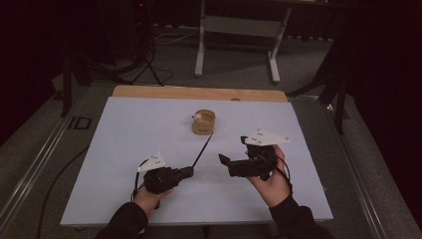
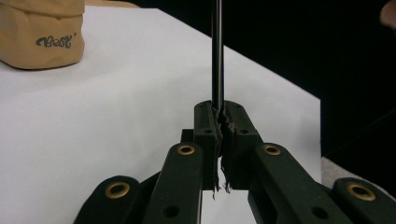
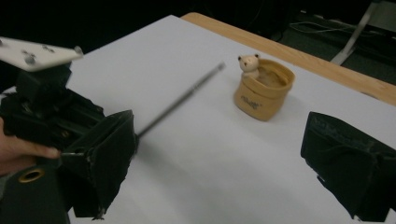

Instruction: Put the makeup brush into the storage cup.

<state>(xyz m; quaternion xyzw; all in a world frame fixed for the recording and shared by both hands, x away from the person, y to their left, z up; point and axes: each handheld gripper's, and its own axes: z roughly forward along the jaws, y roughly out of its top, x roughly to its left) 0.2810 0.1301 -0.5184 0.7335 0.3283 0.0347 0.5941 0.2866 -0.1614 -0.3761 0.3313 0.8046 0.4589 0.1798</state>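
Evidently the left gripper [image 1: 188,171] is pinching a thin black rod [image 1: 203,149] (right gripper [image 1: 224,160] spread wide), needing aiming into the bear pot [image 1: 203,122].

Dim room, dark surroundings; thin rod [image 3: 180,100] motion-blurred in the right gripper view.

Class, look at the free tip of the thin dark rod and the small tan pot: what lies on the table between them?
Nothing: in the high view, bare white table separates the rod tip from the pot.
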